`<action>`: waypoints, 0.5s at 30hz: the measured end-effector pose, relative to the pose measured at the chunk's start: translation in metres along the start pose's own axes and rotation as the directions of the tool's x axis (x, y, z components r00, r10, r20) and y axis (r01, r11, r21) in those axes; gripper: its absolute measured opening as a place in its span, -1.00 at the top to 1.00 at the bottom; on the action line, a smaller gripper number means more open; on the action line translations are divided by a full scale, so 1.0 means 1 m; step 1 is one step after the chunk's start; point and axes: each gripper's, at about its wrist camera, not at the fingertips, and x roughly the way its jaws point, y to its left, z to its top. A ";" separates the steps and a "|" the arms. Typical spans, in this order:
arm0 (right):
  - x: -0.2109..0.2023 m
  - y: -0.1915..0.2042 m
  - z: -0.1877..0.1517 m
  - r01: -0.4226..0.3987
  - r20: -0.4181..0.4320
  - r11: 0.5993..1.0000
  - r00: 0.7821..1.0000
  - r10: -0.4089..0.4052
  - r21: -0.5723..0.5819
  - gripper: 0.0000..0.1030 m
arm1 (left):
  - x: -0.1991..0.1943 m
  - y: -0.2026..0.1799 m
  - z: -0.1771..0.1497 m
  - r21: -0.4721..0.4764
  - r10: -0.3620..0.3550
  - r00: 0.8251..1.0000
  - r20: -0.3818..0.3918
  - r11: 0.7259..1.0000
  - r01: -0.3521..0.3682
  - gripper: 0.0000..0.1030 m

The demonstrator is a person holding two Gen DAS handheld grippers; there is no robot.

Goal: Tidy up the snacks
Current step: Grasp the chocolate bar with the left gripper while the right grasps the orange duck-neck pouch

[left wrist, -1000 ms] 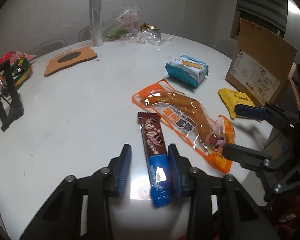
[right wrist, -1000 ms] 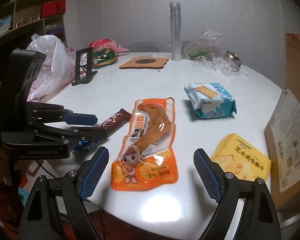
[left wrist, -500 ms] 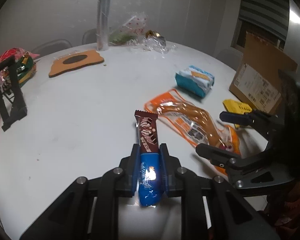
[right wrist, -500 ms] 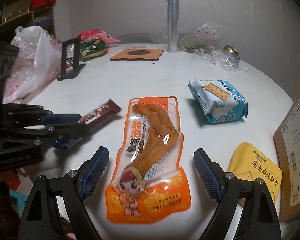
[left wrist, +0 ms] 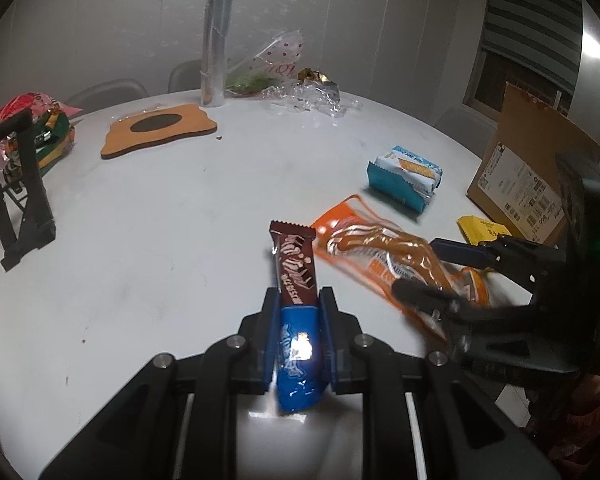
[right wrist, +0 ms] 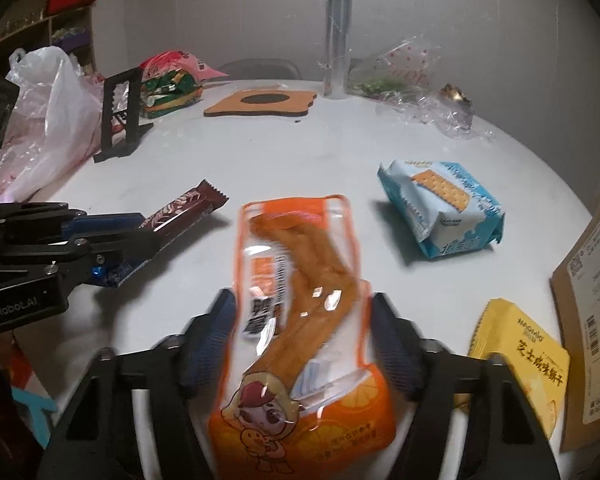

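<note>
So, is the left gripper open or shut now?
Shut: the left gripper presses both blue pads against the chocolate bar, no gap visible.

We see a dim indoor scene with dark, curved fisheye corners. Overhead light glares off the chocolate bar wrapper. The orange snack packet and right gripper look motion-blurred.

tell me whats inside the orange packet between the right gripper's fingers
Through the orange packet's clear window, one long brown piece of meat shows. The printed cartoon end hides whatever lies beneath it.
</note>
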 end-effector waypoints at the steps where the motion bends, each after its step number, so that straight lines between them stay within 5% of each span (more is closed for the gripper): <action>1: -0.001 -0.001 0.001 0.001 0.005 1.000 1.000 -0.001 0.006 0.10 | 0.000 0.000 0.000 -0.001 0.000 1.000 0.001 1.000 0.000 0.67; 4: -0.005 -0.006 0.004 -0.007 0.013 1.000 1.000 0.007 0.018 0.25 | 0.000 0.000 0.000 -0.008 -0.003 1.000 0.006 1.000 0.003 0.67; 8: -0.004 -0.009 0.006 -0.039 -0.001 0.999 0.999 0.039 0.030 0.21 | -0.003 0.001 0.000 -0.013 -0.002 1.000 0.015 1.000 0.002 0.67; 15: 0.004 -0.005 0.007 -0.104 -0.020 0.993 0.994 0.106 0.056 -0.41 | -0.005 0.007 -0.001 -0.027 0.010 1.000 0.017 1.000 -0.010 0.67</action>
